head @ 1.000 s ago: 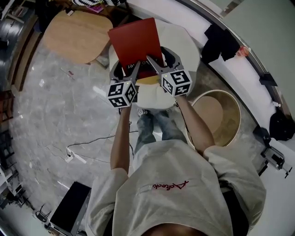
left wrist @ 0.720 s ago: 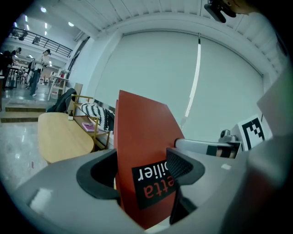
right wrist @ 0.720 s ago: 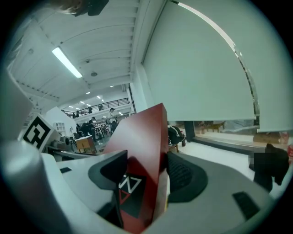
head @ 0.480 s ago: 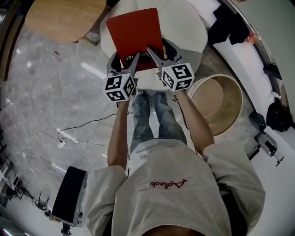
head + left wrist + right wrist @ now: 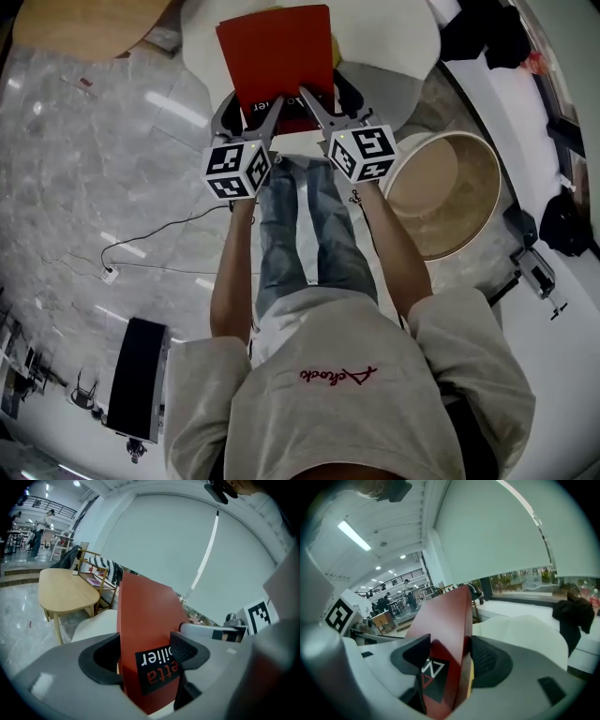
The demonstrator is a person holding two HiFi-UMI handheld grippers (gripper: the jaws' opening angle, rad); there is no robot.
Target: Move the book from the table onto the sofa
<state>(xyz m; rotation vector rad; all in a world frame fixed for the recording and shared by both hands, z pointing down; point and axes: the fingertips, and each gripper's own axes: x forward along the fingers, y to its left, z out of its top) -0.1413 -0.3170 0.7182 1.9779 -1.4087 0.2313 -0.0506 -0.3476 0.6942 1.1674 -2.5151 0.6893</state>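
Clamping the red book (image 5: 277,56) by its near edge, left gripper (image 5: 272,111) and right gripper (image 5: 309,101) hold it above the white sofa (image 5: 398,37); an uneven release could tip it onto the floor

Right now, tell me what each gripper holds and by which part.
Both hold the red book: the left gripper and right gripper each have jaws shut on its near edge.

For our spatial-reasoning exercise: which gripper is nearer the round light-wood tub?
Right. The right gripper hangs just beside the round light-wood tub; the left gripper is across the red book from it.
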